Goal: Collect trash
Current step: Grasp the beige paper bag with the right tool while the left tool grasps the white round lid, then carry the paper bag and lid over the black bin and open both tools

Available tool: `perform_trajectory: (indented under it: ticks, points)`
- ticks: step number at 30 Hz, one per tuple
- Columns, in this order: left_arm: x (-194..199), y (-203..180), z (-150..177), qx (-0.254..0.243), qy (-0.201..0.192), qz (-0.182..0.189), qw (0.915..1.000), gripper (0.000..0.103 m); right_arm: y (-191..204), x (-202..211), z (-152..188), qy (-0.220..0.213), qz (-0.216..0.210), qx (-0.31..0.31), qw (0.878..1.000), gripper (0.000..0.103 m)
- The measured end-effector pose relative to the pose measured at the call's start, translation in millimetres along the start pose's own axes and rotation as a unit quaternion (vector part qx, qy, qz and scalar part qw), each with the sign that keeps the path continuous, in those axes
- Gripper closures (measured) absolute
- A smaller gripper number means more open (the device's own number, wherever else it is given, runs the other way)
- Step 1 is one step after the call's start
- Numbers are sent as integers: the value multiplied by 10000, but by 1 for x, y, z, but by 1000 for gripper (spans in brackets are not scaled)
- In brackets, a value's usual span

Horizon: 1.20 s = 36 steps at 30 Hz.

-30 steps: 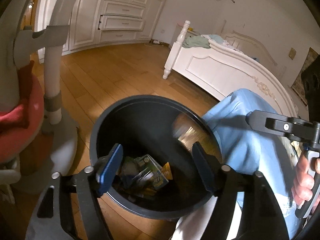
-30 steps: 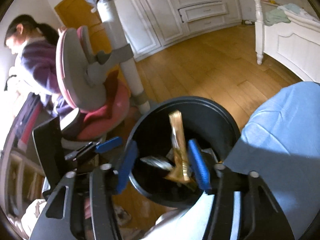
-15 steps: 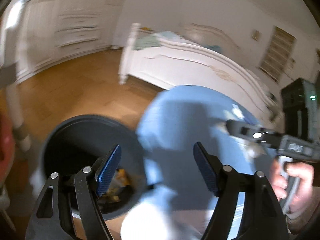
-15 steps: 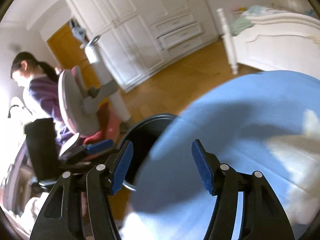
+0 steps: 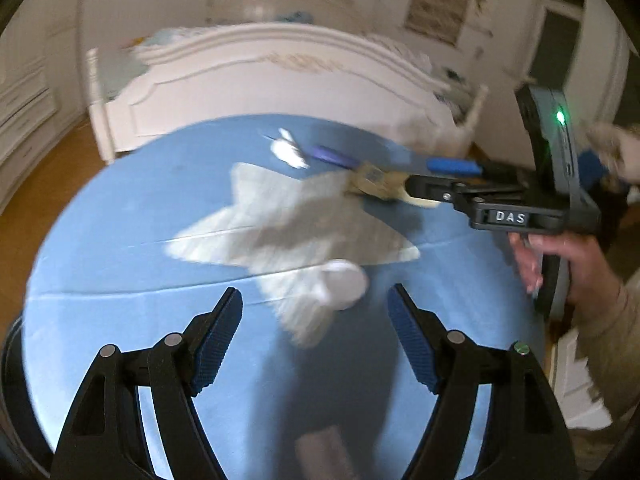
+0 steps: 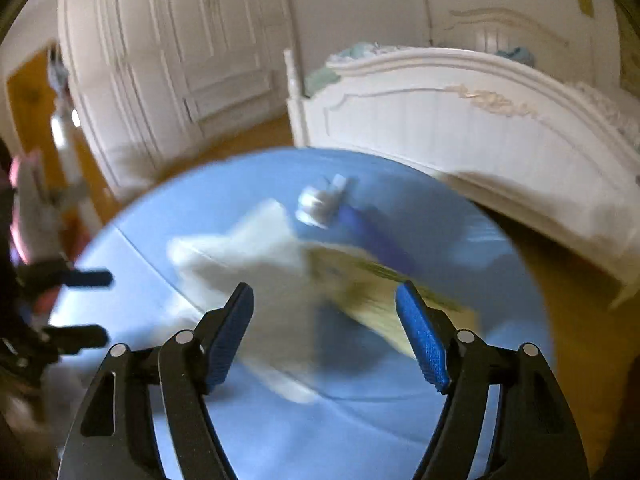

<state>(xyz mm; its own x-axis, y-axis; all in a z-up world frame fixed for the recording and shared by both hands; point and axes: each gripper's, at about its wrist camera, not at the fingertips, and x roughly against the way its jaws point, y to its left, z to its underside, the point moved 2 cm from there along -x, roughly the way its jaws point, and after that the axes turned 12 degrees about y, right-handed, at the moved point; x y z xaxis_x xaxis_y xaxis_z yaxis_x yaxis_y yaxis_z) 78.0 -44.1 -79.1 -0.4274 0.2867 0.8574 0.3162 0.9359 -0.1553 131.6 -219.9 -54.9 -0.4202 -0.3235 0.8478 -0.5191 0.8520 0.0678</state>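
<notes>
A round table with a blue cloth point(image 5: 120, 240) fills both wrist views. On it lie a spread white paper sheet point(image 5: 280, 224), a white cup point(image 5: 346, 284), a small crumpled white scrap point(image 5: 286, 152), a purple item point(image 5: 332, 156) and a tan wrapper point(image 5: 372, 180). My left gripper point(image 5: 316, 336) hovers open over the near part of the cloth, just short of the cup. My right gripper point(image 6: 324, 332) is above the white sheet point(image 6: 240, 256) and the golden wrapper point(image 6: 380, 292). Its jaws are opening with nothing between them. The picture is blurred by motion.
The black bin's rim point(image 5: 8, 380) shows at the table's lower left edge. A white bed point(image 5: 260, 92) stands behind the table, with white wardrobes point(image 6: 180, 60) and wooden floor point(image 6: 572, 292) around it. A pink chair point(image 6: 24, 200) is at the left. A hand point(image 5: 568, 256) holds the right gripper.
Both grippers have swung away from the black bin to above the blue table. The gold wrapper that stood between the right jaws over the bin is gone from them, and they stand wider.
</notes>
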Motion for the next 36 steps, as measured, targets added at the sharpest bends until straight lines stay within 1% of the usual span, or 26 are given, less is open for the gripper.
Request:
perform_trajectory:
  ticks: [2,4,6,8,10,12,13,14,15,16,17,18,20,21,23,24,27,34,36]
  points:
    - [-16,-7,-6,-78,162,-65,9998,28,-5,-9,6,150,147,249,9995,30]
    - [-26,-9,-10,-83,257,-72,9996,29,0,-17,8,234,251,550,9979,30]
    - [-34,-12,-13,-74,319,-135,9994,30,3,-27,5,375,210,736,9964,30]
    - [-43,-12,-16,-68,444,-174,9988,40,5,-32,0,345,339,942,9944,30]
    - [-49,-12,-16,-83,535,-202,9983,44,6,-38,-8,383,457,1055,9926,30]
    - [-50,-14,-16,-172,504,-326,9981,45,4,-43,-15,507,493,1057,9919,30]
    - [-50,-14,-16,-203,501,-370,9979,47,2,-49,-17,604,494,1017,9918,38]
    - [-51,-14,-16,-232,489,-439,9976,52,-1,-54,-18,718,445,952,9919,49]
    - [-52,-15,-17,-248,466,-489,9974,54,-5,-56,-18,774,408,858,9925,54]
    - [-53,-13,-17,-254,421,-556,9972,61,-8,-57,-19,747,386,746,9937,62]
    - [-52,-12,-17,-243,396,-578,9972,64,-11,-56,-21,734,325,647,9947,70]
    - [-52,-8,-17,-199,359,-561,9976,67,-15,-54,-20,707,141,462,9963,72]
    - [-51,-4,-18,-97,314,-399,9987,68,-19,-48,-20,641,-167,204,9976,79]
    - [-50,-1,-18,-58,290,-325,9990,68,-20,-44,-18,589,-297,75,9978,81]
    - [-48,1,-18,-10,246,-265,9993,68,-20,-32,-15,471,-546,-135,9973,90]
    - [-44,3,-18,28,171,-222,9996,68,-19,-24,-13,359,-796,-311,9957,90]
    - [-29,8,-15,178,-61,-65,9998,68,-12,-4,-6,99,-1334,-610,9891,91]
    - [17,20,-1,423,-539,28,9976,68,23,28,-3,-260,-2002,-817,9760,91]
    - [30,28,5,513,-665,41,9965,68,34,36,-5,-300,-2061,-782,9749,91]
